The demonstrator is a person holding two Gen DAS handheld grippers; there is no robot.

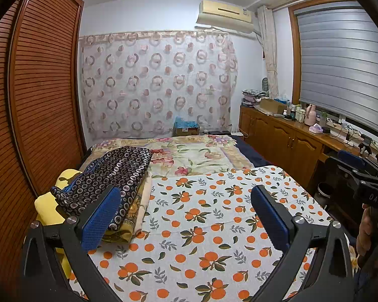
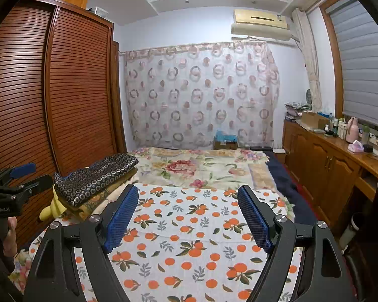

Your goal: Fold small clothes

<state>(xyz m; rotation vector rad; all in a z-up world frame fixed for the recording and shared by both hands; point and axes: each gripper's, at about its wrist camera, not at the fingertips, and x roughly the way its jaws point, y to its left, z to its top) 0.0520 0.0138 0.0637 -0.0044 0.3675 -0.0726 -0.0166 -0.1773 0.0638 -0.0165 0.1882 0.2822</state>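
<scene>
Both the left hand-held gripper and the right hand-held gripper stand apart and empty, while the soft, light pile of clothes ahead-left of them looks best pinched by a loose corner.

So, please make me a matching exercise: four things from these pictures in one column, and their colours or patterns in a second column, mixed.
Things:
1. top cloth of the pile
2. sheet
3. wardrobe
4. pads

Looks:
A. blue
B. white with oranges
C. dark with small rings
D. brown with slats

Pairs: 1-C, 2-B, 3-D, 4-A
</scene>
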